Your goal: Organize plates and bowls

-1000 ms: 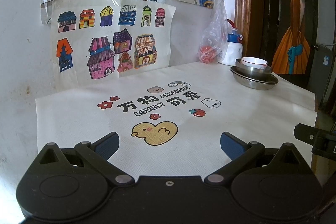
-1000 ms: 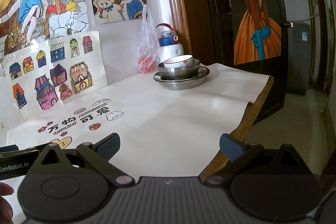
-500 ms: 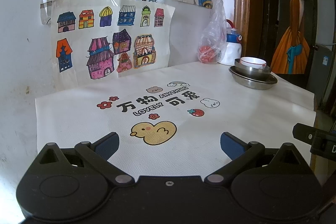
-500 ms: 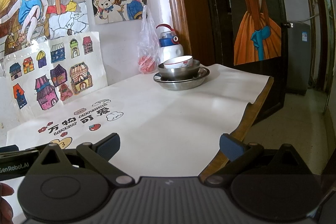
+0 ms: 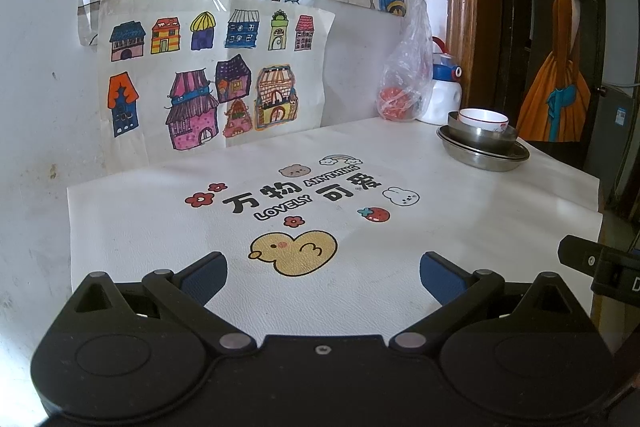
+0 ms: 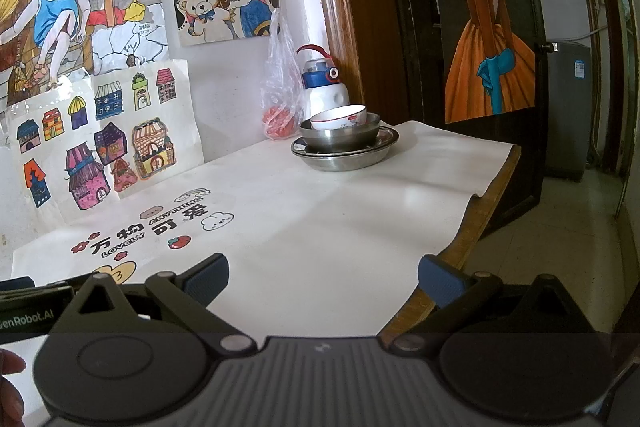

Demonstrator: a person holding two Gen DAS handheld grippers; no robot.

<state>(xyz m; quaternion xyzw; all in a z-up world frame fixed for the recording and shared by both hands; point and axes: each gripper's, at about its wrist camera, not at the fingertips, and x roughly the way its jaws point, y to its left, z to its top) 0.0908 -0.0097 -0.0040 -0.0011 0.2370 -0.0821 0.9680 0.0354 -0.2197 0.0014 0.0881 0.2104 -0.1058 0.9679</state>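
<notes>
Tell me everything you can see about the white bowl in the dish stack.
The white bowl looks ceramic, glossy, with small red marks on its outer wall. It sits slightly tilted inside a steel bowl, which rests on a steel plate at the table's far end near the wall. It looks empty; neither gripper touches it.

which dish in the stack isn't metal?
The white bowl on top, red-marked and tilted. It sits inside the steel bowl, which sits on the steel plate.

One white bowl (image 6: 339,118); one steel bowl (image 6: 340,137); two steel plates (image 6: 345,155); one bottle (image 6: 325,87); one bag (image 6: 282,83)
</notes>
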